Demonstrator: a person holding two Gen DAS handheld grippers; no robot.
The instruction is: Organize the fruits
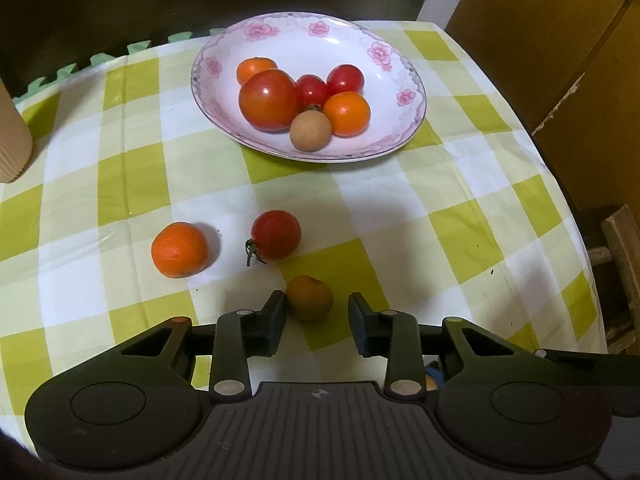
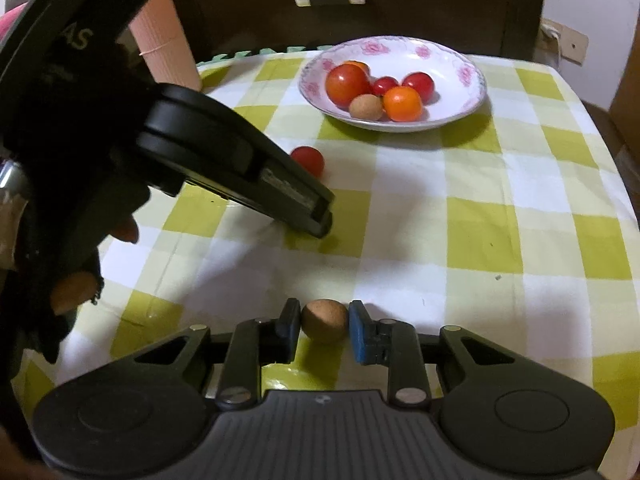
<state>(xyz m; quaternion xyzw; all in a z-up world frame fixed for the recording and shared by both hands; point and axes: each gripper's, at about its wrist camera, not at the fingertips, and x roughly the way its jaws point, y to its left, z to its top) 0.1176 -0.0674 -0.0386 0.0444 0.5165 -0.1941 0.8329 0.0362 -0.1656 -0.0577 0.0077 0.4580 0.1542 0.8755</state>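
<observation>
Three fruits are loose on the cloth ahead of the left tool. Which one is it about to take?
The dull yellow-brown fruit, between the open left tool fingers. The orange and the stemmed tomato lie farther ahead.

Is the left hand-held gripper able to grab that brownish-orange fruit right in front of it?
Probably yes. The left hand-held gripper is open, and the brownish-orange fruit lies on the cloth between its fingertips, against the left finger. Nothing blocks the gap.
</observation>
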